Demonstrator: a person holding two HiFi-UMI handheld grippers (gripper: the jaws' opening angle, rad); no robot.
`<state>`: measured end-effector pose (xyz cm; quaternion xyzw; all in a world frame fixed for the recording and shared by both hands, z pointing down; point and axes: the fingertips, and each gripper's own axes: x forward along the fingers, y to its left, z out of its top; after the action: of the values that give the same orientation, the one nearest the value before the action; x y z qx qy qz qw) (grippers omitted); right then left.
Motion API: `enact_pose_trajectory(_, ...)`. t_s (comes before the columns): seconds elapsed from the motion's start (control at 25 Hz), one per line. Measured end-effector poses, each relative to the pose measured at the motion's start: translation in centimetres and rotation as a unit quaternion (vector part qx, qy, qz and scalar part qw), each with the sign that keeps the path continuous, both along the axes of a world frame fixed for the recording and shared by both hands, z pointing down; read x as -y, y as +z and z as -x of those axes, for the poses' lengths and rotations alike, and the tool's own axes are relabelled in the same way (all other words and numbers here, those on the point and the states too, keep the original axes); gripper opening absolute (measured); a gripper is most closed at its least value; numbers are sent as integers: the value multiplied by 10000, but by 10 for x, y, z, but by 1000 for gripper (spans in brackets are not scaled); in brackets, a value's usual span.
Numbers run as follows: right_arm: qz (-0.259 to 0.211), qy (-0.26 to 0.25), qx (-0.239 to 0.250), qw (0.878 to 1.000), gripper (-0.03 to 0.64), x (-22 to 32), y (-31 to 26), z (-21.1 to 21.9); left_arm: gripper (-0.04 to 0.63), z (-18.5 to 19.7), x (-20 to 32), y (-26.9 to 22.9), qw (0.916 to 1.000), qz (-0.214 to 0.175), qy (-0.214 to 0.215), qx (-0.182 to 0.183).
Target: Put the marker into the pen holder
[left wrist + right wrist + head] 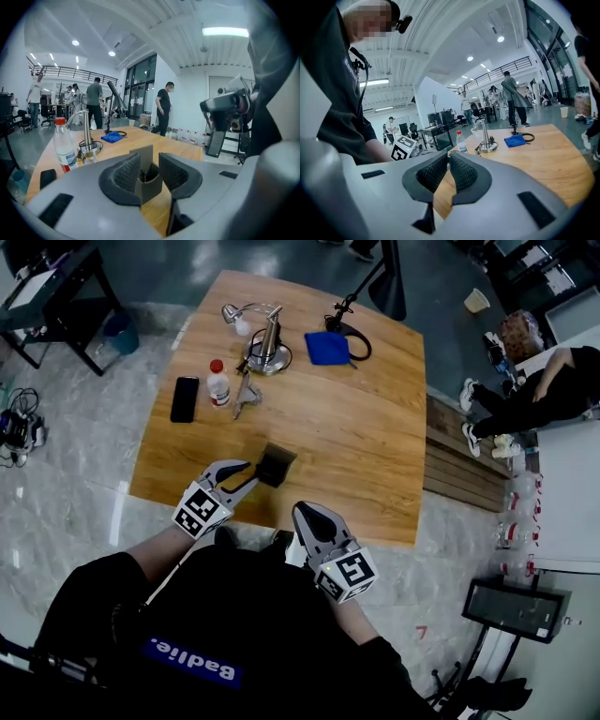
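A dark grey pen holder (276, 465) stands on the wooden table (356, 437) near its front edge. My left gripper (251, 476) is right at the holder's near side. In the left gripper view the jaws of this gripper (146, 169) stand open, with the holder (149, 183) low between and just past the pads, which do not press on it. A slim dark thing (142, 176) sticks up inside the holder; I cannot tell if it is the marker. My right gripper (303, 513) hangs at the table's front edge, and its jaws (448, 161) are shut on nothing.
Further back on the table are a red-capped bottle (217, 382), a black phone (185, 398), a metal desk lamp (267, 343), a blue cloth (327, 348) and a black cable (358, 341). A person sits on the floor at the right (534, 395).
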<state>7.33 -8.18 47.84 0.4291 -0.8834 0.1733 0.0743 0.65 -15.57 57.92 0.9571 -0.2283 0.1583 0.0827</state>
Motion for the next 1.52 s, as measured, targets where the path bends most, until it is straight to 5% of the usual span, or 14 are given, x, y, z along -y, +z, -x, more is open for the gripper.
enact_pose_trajectory(0.24, -23, -205, -97, 9997, 6, -7, -11, 24, 114, 12, -28, -79, 9977, -260, 62, -616)
enact_pose_trajectory(0.4, -469, -316, 84, 9984, 6, -6, -28, 32, 108, 11, -44, -121, 9952, -399, 115, -890)
enact_pose_trajectory(0.6, -790, -436, 205, 9957, 6, -6, -43, 40, 11, 3, -64, -153, 9912, -657, 405, -1074)
enact_pose_trajectory(1.52, -472, -575, 46, 9972, 5, -11, -36, 46, 9, 0, -75, -147, 9912, -439, 553, -1122)
